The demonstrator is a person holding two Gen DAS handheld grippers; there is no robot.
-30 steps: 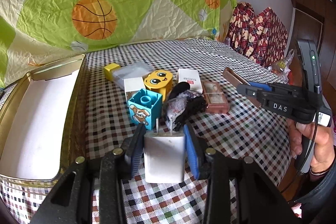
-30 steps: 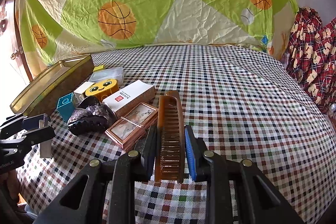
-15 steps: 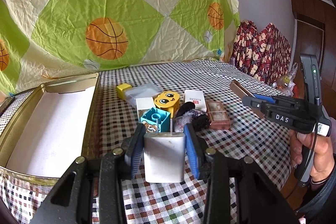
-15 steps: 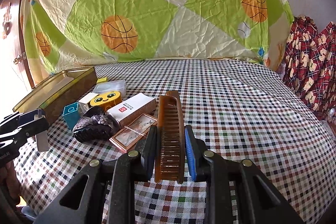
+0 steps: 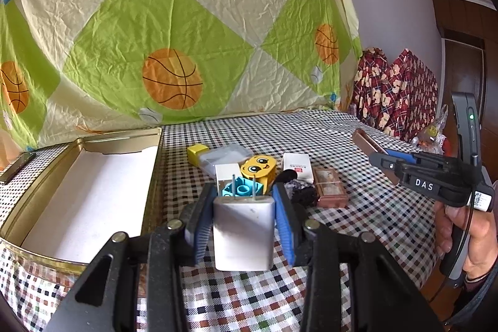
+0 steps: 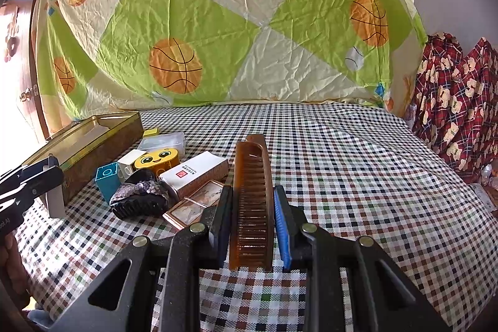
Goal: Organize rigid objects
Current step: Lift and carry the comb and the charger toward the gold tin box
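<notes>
evidently both tools are loaded for the open tin (image 5: 93, 142): the left gripper (image 5: 244, 218) is clamped on a white charger (image 5: 242, 234), prongs forward. the right gripper (image 6: 252, 218) pinches a brown comb (image 6: 251, 192) lengthwise, probably so it drops in flat.

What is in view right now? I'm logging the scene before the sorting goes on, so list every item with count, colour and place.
tin box: 1, gold, white inside, open, left on the table
charger plug: 1, white, in the left gripper
comb: 1, amber brown, in the right gripper
face block: 1, yellow, mid pile
bear block: 1, teal, front of pile
small block: 1, yellow, behind the pile
clear case: 1, transparent, behind the face block
carton: 1, white with red mark, right of pile
hair claw: 1, black, front of pile
compact: 1, pinkish brown, right edge of pile
tablecloth: 1, checked
sheet: 1, green and cream, backdrop
left gripper: 1, black, blue pads
right gripper: 1, black, blue pads
</notes>
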